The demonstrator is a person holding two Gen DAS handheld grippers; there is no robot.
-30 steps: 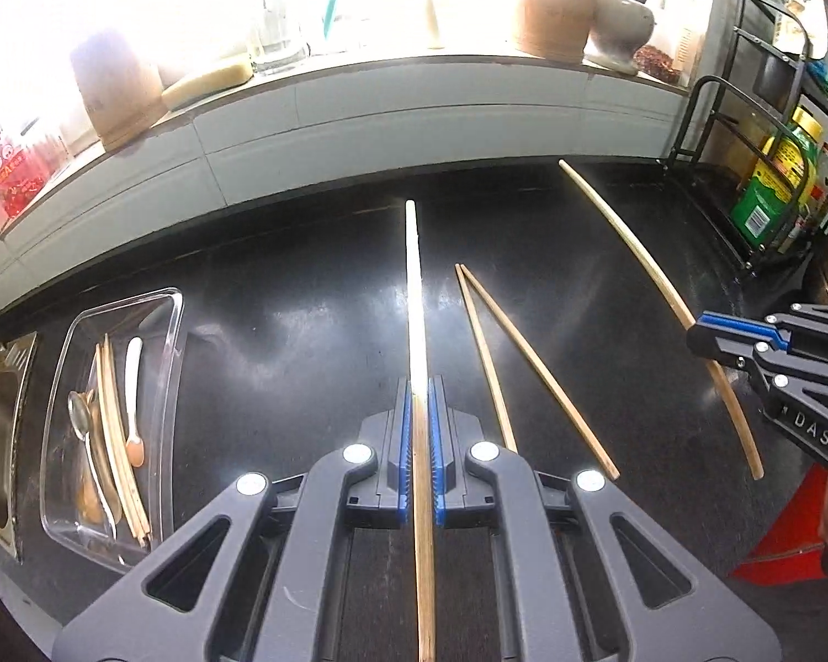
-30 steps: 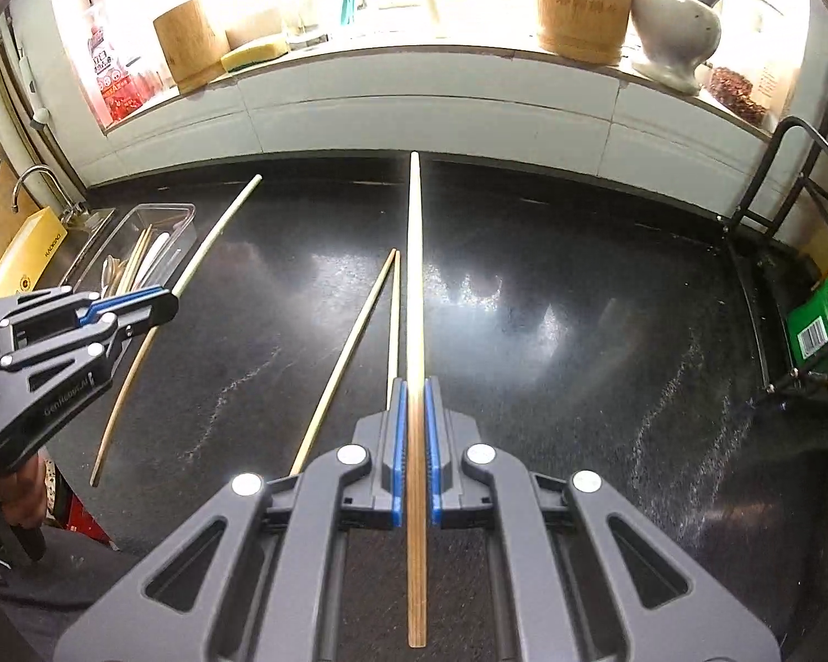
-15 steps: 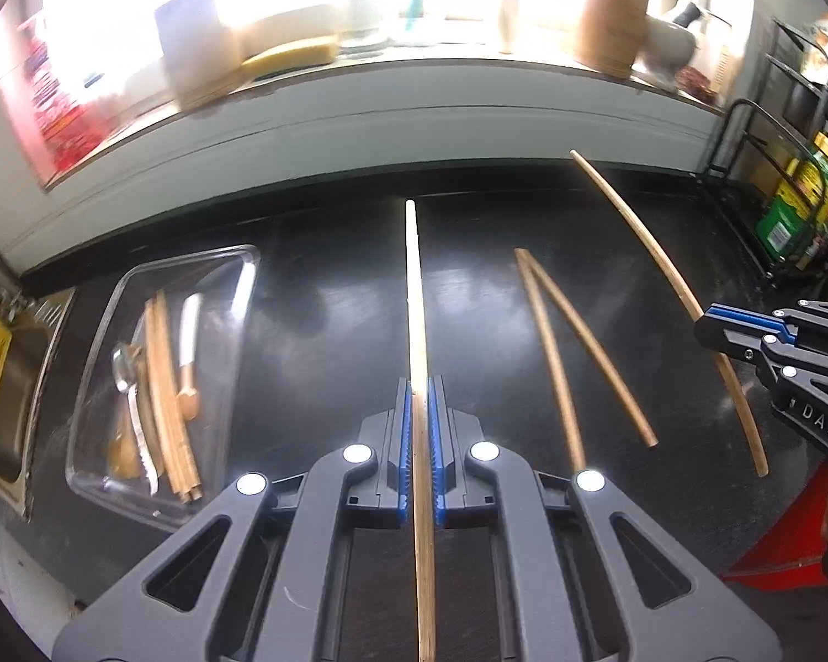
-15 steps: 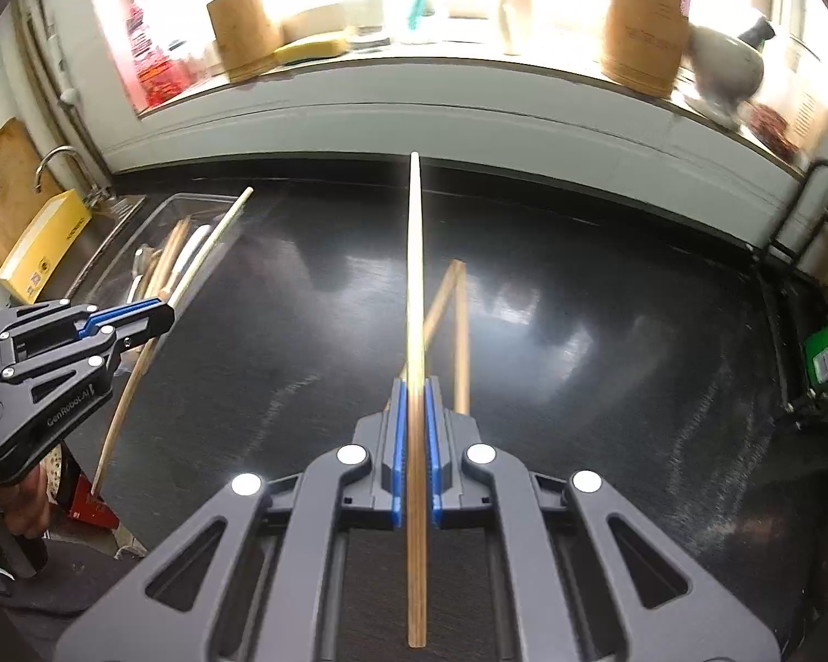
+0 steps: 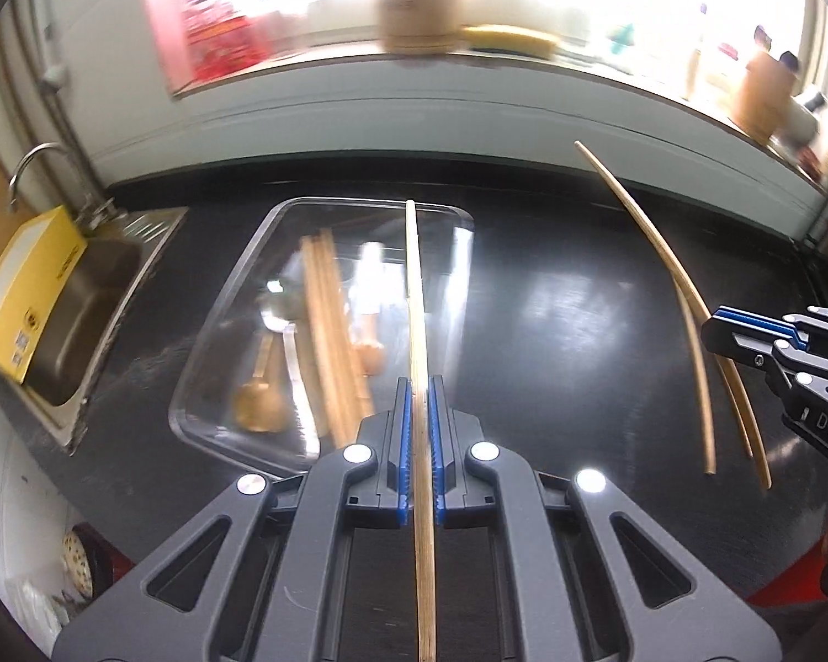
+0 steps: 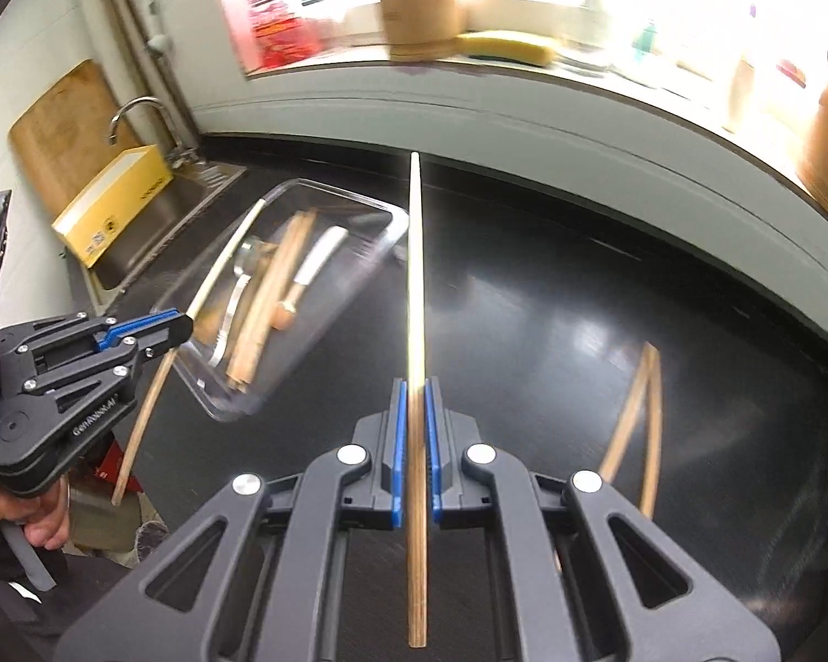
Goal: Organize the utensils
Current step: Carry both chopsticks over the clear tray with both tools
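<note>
Two grippers are recorded, each clenched on a single wooden chopstick. In the left wrist view the left gripper (image 5: 419, 386) holds the left chopstick (image 5: 417, 287) between its blue fingers (image 5: 404, 441); the stick runs up the middle of the frame, its far tip over the far rim of the clear tray (image 5: 215, 331). At the right edge of that frame the right gripper (image 5: 715, 328) is seen, with the right chopstick (image 5: 635, 220) rising toward the upper right.

Legible writing is limited. The letters "DAS" are read on the right gripper's body in the left wrist view. Partial lettering resembling "GenRobot" is noted on the left gripper (image 6: 185, 325) in the right wrist view; it is too blurred to confirm. Print on the yellow box (image 5: 27, 287) at the sink (image 5: 83, 298) cannot be read.

Inside the tray, wooden chopsticks, a white-handled utensil and a metal spoon are noted, blurred.

Only the right wrist view shows the wooden cutting board (image 6: 55, 127) at upper left, the hand (image 6: 33, 513) at lower left, and the pair of loose chopsticks (image 6: 643, 419) lying on the black table (image 6: 524, 276) at right. In the left wrist view that pair (image 5: 706, 386) is partly hidden behind the right gripper.
</note>
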